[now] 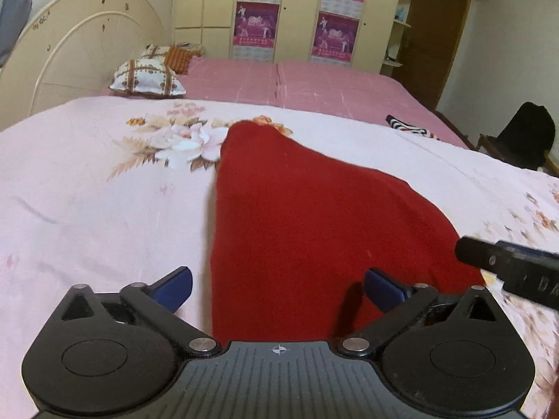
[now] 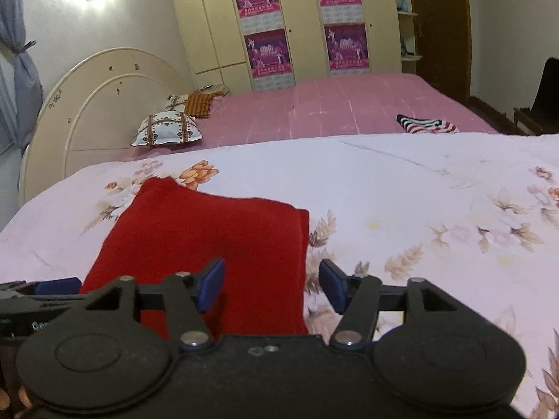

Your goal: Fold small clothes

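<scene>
The red garment [image 1: 314,216] is lying folded on the flowered bedcover [image 1: 87,192], spreading away from both pairs of tongs. It is sitting directly ahead of the left tongs [image 1: 277,288], its near edge running in between their blue tips; from the right tongs [image 2: 270,284] it is lying ahead and to their left, with its right-hand edge passing through the gap between their tips. At that edge two layers are showing, so it is looking at least doubled over.

Both pairs of tongs are standing open. The left ones are spread wide, one tip over the bedcover and the other over the cloth, pinching nothing. The right ones are parted less far and are likewise gripping nothing, though I cannot tell whether the tips are brushing the fabric.

The cloth is looking like a soft, thickish knit: light, limp, and likely to sag and slide apart if lifted by a single layer. My judgement is that the near corners are the best places to take hold, pinching through all the layers together.

Farther beyond the tongs, a striped garment [image 2: 428,125] is lying on the pink sheet [image 2: 332,104], and pillows [image 2: 167,132] are resting by the headboard [image 2: 87,104].
</scene>
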Available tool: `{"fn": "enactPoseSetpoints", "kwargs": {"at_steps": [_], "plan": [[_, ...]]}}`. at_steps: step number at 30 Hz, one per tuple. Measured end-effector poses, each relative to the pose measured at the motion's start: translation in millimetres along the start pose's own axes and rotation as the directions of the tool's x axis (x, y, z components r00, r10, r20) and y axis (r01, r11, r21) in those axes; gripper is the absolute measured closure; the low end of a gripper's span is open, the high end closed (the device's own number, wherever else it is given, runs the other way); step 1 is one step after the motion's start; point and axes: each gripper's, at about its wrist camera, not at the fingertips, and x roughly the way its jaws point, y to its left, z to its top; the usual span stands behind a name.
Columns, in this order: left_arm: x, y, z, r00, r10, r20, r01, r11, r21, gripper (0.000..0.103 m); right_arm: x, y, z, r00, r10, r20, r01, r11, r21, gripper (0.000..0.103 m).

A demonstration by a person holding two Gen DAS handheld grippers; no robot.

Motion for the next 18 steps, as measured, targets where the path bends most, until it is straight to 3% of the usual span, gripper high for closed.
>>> {"fn": "enactPoseSetpoints", "kwargs": {"at_steps": [5, 10, 14, 18], "plan": [[-12.2, -2.6, -14.6, 1.000, 0.010, -0.025, -0.009, 1.000, 0.029, 0.000, -4.6, 1.9, -22.5, 0.997, -0.048, -0.062, 0.047, 0.999, -0.008, 0.041], [-10.1, -4.6, -33.2, 0.995, 0.030, -0.098, -0.026, 0.999, 0.039, 0.000, 0.7, 6.2, -45.3, 0.985, -0.107, -0.137, 0.102, 0.994, -0.041, 0.038], [-12.4, -6.2, -41.6, 0.992, 0.038, -0.123, -0.033, 0.999, 0.037, 0.000, -11.4, 6.1, -50.7, 0.985, -0.107, -0.135, 0.106, 0.994, -0.012, 0.038], [-25.5, -9.4, -42.5, 0.994, 0.059, -0.088, -0.054, 0.997, 0.053, 0.000, -27.8, 6.0, -54.5, 0.992, -0.093, -0.087, 0.095, 0.995, 0.024, 0.027]]}}
